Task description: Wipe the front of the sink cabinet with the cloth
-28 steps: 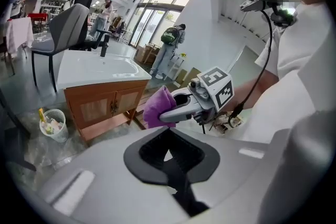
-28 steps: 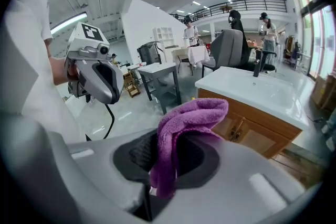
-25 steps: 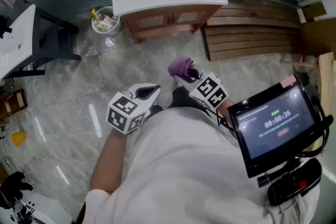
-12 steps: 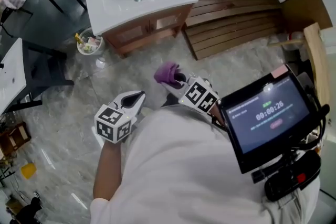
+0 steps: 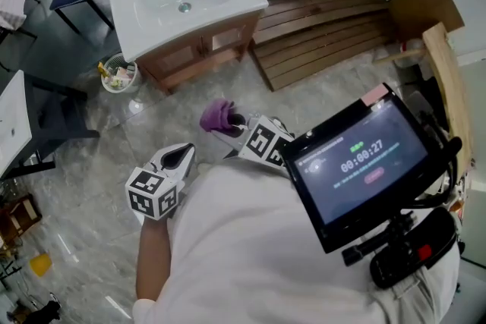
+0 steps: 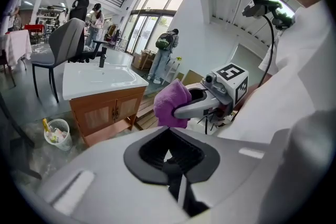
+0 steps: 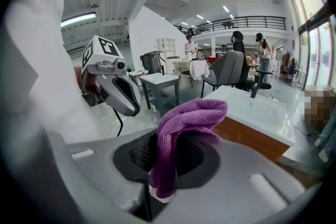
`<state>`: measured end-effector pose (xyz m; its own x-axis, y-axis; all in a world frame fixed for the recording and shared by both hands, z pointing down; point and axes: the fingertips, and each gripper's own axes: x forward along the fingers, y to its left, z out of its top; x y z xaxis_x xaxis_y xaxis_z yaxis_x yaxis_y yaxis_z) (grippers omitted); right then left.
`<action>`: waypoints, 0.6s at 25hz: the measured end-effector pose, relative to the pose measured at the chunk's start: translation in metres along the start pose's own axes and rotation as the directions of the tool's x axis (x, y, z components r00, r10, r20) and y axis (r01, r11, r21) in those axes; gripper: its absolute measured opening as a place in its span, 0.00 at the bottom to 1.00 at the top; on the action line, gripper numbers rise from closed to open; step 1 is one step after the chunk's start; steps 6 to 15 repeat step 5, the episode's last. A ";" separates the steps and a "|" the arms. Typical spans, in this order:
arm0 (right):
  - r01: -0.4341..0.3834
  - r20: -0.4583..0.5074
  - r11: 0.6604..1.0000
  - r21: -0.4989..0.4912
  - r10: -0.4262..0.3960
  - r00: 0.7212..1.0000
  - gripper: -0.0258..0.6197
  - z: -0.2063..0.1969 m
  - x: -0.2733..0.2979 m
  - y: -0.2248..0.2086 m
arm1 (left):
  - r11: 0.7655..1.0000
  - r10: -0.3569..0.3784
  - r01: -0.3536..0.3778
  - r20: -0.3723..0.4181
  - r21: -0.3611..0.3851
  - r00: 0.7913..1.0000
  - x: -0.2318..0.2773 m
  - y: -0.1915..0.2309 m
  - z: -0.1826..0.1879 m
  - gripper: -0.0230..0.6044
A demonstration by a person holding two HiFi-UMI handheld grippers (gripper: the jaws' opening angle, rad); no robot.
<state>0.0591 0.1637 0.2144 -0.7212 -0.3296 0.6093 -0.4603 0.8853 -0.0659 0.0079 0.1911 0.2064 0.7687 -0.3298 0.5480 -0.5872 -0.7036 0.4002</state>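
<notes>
**A:** The right tool [image 5: 230,124], seen from the head view: what's it carrying?

**B:** A purple cloth [image 5: 216,114], bunched at its tip. It hangs over the marble floor [image 5: 91,155], well apart from the sink cabinet [image 5: 199,57], whose wooden front faces the person.

**A:** And the left tool [image 5: 181,153]?

**B:** Lower and to the left, near the right one, its tip aimed roughly at the cabinet. A waste bin [image 5: 118,75] stands just left of the cabinet and wooden slats [image 5: 326,26] lie to its right. A lit screen [image 5: 355,162] sits at the person's chest.

**A:** What about the left gripper view?

**B:** The left tool [image 6: 175,165] has its jaws drawn together with nothing between them. Past them, the right tool [image 6: 181,111] points left with the cloth [image 6: 170,103] pinched at its end. The sink cabinet [image 6: 107,113] stands farther back, two doors showing, with the bin [image 6: 56,132] by its left corner.

**A:** And the right gripper view?

**B:** The right tool [image 7: 157,186] is clamped on the cloth [image 7: 184,120], which rises folded out of the gap and flops over to the right. The sink cabinet [image 7: 252,138] stands behind it on the right, clear of the cloth. The left tool [image 7: 130,105] shows at upper left, under its marker cube.
</notes>
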 end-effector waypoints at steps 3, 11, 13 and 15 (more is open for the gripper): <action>-0.020 0.000 1.000 -0.015 0.020 1.000 0.15 -0.003 0.006 0.007 | 1.000 0.020 -0.020 0.000 -0.010 1.000 -0.003 0.002 -0.009 0.04; -0.032 -0.001 0.999 -0.023 0.032 0.999 0.15 -0.002 0.010 0.014 | 0.999 0.030 -0.030 0.001 -0.021 1.000 -0.008 0.004 -0.016 0.04; -0.032 -0.001 0.999 -0.023 0.032 0.999 0.15 -0.002 0.010 0.014 | 0.999 0.030 -0.030 0.001 -0.021 1.000 -0.008 0.004 -0.016 0.04; -0.032 -0.001 0.999 -0.023 0.032 0.999 0.15 -0.002 0.010 0.014 | 0.999 0.030 -0.030 0.001 -0.021 1.000 -0.008 0.004 -0.016 0.04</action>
